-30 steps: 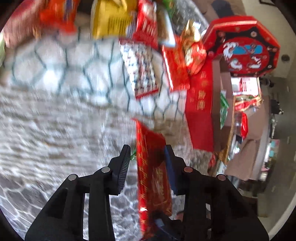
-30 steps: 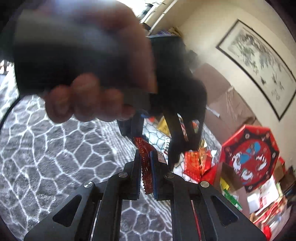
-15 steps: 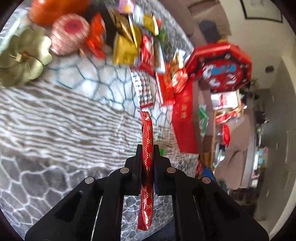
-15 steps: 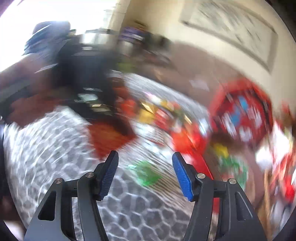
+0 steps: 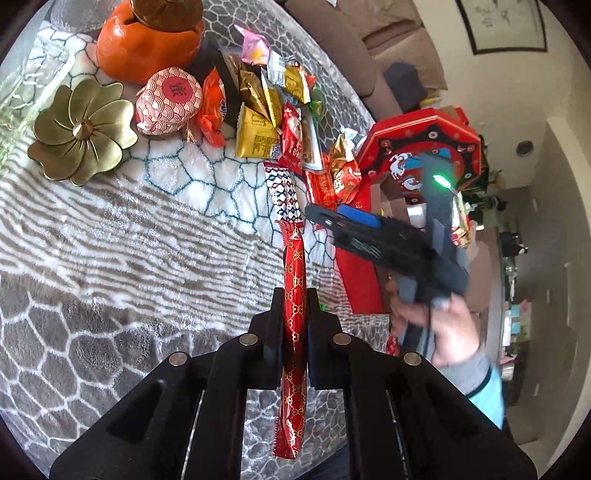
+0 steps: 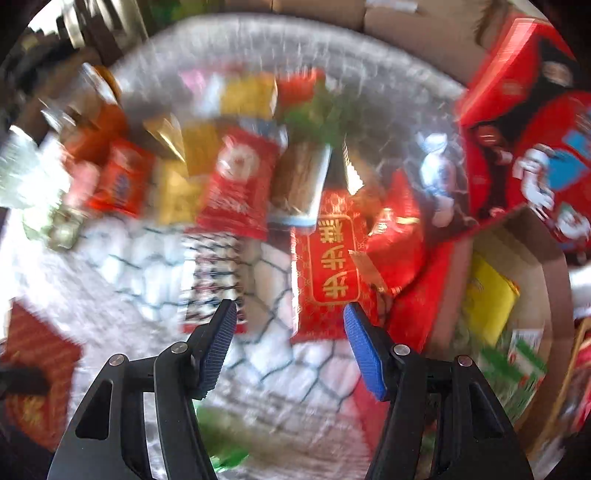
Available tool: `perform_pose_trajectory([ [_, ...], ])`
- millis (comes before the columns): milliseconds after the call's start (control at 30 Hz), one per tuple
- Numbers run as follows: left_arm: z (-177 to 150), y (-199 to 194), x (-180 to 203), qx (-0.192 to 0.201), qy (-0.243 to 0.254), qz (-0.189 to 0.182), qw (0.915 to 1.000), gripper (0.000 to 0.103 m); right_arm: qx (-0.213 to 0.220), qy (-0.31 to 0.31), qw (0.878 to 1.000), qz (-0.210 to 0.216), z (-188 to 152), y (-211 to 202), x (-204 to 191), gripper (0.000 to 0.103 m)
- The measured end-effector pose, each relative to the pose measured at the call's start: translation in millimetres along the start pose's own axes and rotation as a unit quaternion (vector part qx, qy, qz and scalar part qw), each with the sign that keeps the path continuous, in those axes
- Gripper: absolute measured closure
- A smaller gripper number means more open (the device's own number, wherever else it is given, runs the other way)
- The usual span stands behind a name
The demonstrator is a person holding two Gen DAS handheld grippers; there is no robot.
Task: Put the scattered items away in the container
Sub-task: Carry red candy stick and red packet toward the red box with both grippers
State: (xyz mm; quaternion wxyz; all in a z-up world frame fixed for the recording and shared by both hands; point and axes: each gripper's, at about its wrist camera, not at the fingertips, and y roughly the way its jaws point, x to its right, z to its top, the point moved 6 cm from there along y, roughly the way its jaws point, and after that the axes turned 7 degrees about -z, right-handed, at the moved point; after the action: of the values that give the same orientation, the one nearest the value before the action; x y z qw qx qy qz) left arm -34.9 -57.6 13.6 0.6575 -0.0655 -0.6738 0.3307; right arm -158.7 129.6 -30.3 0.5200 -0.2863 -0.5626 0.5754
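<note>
My left gripper point(image 5: 293, 295) is shut on a long red packet with gold pattern point(image 5: 294, 280), held upright above the grey rug. My right gripper point(image 6: 290, 314) is open and empty, hovering over a red packet with gold characters point(image 6: 330, 269) and a black-and-white patterned packet point(image 6: 212, 280); it also shows in the left wrist view point(image 5: 354, 218). Several snack packets point(image 5: 266, 110) lie scattered on the rug. The open red box point(image 6: 495, 306) with yellow and green packs inside stands at the right, its octagonal lid point(image 5: 417, 155) leaning behind it.
An orange pumpkin-shaped jar point(image 5: 147, 40), a gold flower dish point(image 5: 79, 131) and a red-and-white round parcel point(image 5: 168, 99) stand at the far left of the rug. A brown sofa point(image 5: 354, 33) is behind.
The red packet passed from my right gripper to my left, which shut on it. My right gripper opened and swung over the packets near the box.
</note>
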Motion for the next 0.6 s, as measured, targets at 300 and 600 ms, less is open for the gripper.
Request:
perform_pose_trajectory([
  [300, 1.1, 2.9, -2.7, 0.000, 0.003, -0.017, 0.9998, 0.094, -0.062, -0.065, 0.994, -0.060, 26.7, 26.7, 4.9, 0.017],
  [600, 3.9, 1.5, -4.2, 0.003, 0.000, -0.021, 0.9998, 0.094, -0.065, -0.106, 0.992, 0.037, 12.0, 15.6, -6.1, 0.055],
])
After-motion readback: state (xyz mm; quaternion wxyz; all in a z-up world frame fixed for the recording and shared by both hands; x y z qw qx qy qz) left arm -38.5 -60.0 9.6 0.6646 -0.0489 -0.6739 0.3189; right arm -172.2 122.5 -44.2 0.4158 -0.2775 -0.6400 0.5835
